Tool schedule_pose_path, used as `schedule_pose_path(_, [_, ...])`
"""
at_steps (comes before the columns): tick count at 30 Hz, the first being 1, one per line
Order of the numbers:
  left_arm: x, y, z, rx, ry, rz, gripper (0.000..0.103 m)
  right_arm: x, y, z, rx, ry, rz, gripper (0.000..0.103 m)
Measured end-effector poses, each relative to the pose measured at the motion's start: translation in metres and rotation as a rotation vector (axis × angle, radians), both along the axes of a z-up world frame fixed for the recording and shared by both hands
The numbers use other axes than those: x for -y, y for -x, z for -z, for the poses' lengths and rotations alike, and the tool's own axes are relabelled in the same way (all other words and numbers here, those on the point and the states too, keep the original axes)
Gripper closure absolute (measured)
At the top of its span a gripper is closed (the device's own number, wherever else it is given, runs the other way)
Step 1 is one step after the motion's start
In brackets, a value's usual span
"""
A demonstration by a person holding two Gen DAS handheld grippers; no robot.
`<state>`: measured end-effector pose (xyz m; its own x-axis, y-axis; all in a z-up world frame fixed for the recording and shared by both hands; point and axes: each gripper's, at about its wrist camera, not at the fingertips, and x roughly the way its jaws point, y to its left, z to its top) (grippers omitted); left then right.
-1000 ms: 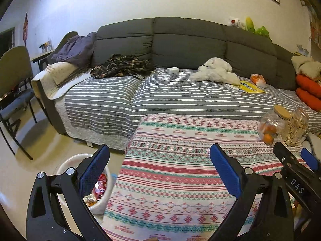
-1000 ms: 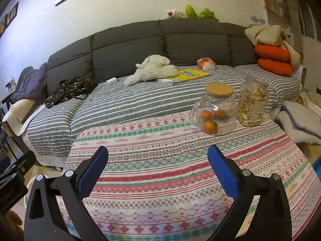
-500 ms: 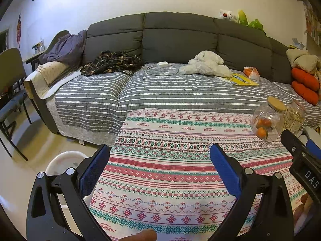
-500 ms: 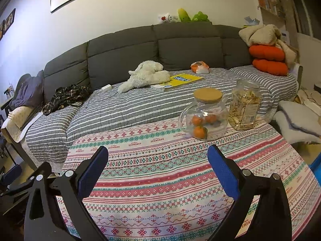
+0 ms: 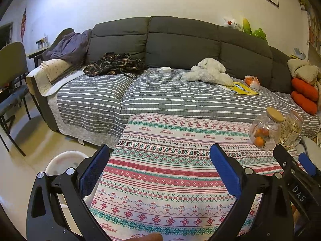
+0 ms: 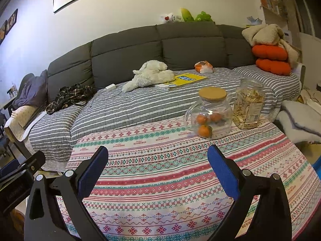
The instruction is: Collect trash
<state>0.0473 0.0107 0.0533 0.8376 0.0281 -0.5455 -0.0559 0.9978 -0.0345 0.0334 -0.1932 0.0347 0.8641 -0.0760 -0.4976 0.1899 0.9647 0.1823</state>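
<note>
Both the left gripper (image 5: pixel 158 160) and the right gripper (image 6: pixel 157 161) hover released and empty over the tabletop (image 6: pixel 160 172), which carries no visible trash. The white bin (image 5: pixel 60 160) sits on the floor off its left edge. This looks like a search step; next, a litter target must be found.

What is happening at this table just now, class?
A person holds a gripper in each hand above the patterned tablecloth. The left gripper and right gripper both have their jaws open and hold nothing. No trash shows on the cloth; only a jar of oranges and a snack jar stand there. A white bin sits on the floor beside the table.
</note>
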Motion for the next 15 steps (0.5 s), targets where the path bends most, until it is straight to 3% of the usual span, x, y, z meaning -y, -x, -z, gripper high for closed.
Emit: schedule_pose_path(15, [0.0002,0.0015,-0.0019,0.004,-0.024,-0.009,0.007,-0.0023,-0.0011,0.0016,0.0,-0.014,-0.011,0.007])
